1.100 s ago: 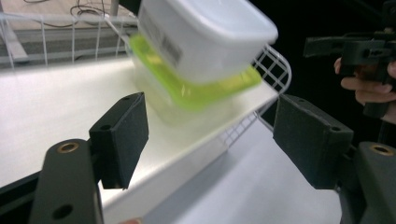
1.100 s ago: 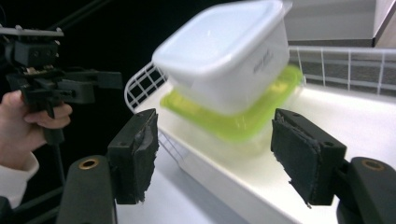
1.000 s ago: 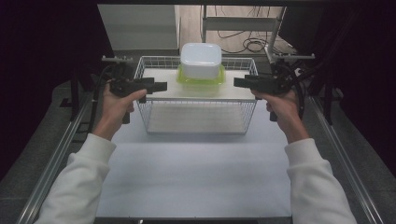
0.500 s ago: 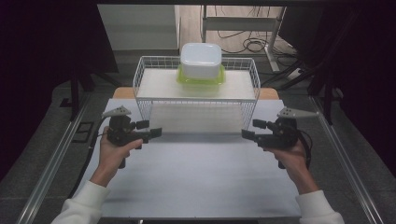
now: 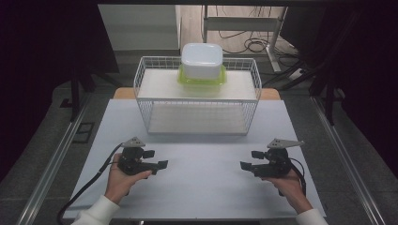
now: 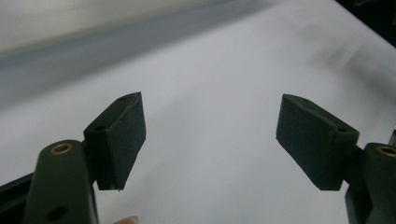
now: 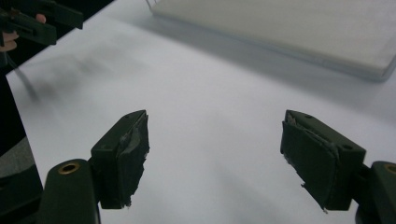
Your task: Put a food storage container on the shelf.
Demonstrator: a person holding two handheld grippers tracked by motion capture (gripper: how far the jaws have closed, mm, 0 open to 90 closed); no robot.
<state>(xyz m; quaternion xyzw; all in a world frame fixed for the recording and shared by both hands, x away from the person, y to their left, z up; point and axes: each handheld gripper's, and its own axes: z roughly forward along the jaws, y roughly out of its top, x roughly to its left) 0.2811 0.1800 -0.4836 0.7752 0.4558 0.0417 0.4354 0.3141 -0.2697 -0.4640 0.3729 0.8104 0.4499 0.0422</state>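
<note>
both hands have come down and back from the sides of the white wire basket [image 5: 197,101] to the near part of the white table top [image 5: 202,187], and now they rest low there, well apart from each other. the left gripper [image 5: 156,159] points toward the middle of the table with its jaws spread wide and nothing between them, and the right gripper [image 5: 249,160] mirrors it; its jaws have just been opening, and they are also empty. the white plastic container with rounded corners [image 5: 202,60] sits on the yellow-green plastic container [image 5: 202,79], and both stand on the back rim of the basket, far from the grippers. i think the stack can slide or tip if somebody pushes or lifts the basket unevenly, because it stands high on thin wire. the torn pad [image 7: 312,154] of the right gripper may also grip badly.
</note>
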